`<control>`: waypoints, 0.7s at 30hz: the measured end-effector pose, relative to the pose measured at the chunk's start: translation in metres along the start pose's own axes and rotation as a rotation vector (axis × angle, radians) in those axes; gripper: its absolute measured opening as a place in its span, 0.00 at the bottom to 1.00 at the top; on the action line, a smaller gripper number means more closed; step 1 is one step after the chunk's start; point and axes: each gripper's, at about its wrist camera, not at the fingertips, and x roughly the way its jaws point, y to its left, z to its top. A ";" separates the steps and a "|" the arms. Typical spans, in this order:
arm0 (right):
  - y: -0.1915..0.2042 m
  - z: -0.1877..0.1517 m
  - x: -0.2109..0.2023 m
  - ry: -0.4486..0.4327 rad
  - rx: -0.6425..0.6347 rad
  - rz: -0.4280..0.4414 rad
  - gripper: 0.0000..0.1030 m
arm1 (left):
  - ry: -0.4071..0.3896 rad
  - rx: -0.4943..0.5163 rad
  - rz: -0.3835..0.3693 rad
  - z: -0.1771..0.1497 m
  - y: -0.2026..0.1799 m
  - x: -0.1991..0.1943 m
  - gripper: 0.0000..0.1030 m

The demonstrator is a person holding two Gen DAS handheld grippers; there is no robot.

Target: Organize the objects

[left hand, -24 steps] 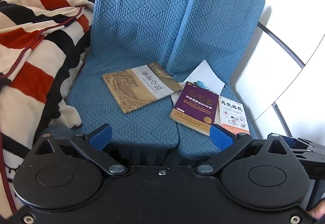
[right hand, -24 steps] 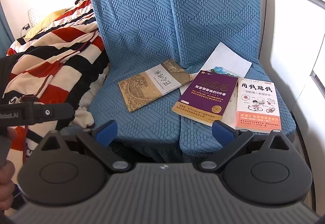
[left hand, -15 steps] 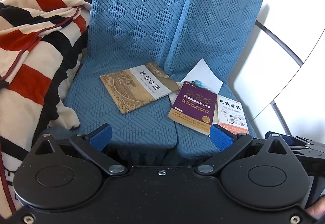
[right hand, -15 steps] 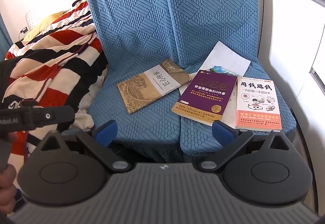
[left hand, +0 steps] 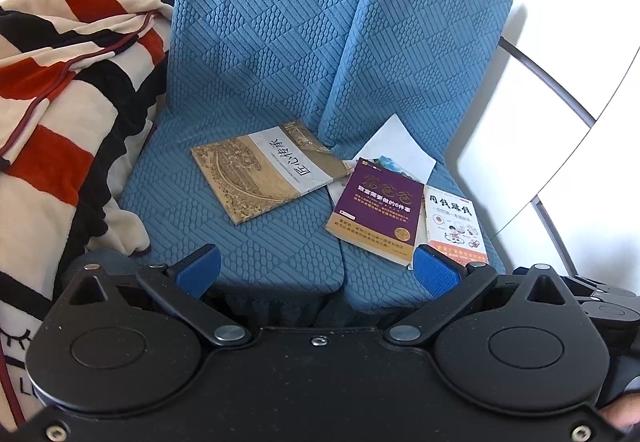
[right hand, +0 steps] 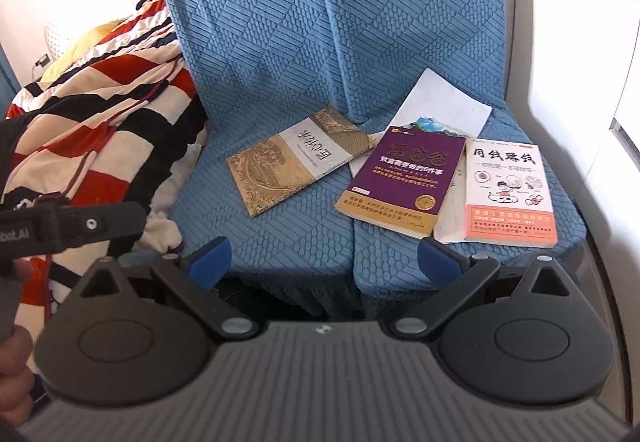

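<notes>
Both grippers, left (left hand: 316,268) and right (right hand: 324,256), hang spread and empty short of the books, the purple book (right hand: 404,175) ahead overlapping loose paper (right hand: 444,103) — a low pinch could drag it.

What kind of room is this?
Probably a bedroom or living room at home: a blue cushioned seat, a striped blanket heaped beside it, and books scattered on the seat.
</notes>
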 end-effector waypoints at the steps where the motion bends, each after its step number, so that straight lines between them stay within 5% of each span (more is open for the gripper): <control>1: -0.001 -0.001 0.000 -0.003 0.001 0.007 0.98 | -0.001 0.000 0.002 -0.001 0.000 0.001 1.00; 21: -0.011 -0.010 0.017 -0.022 0.034 0.024 0.98 | -0.032 -0.049 0.051 -0.020 0.008 0.017 1.00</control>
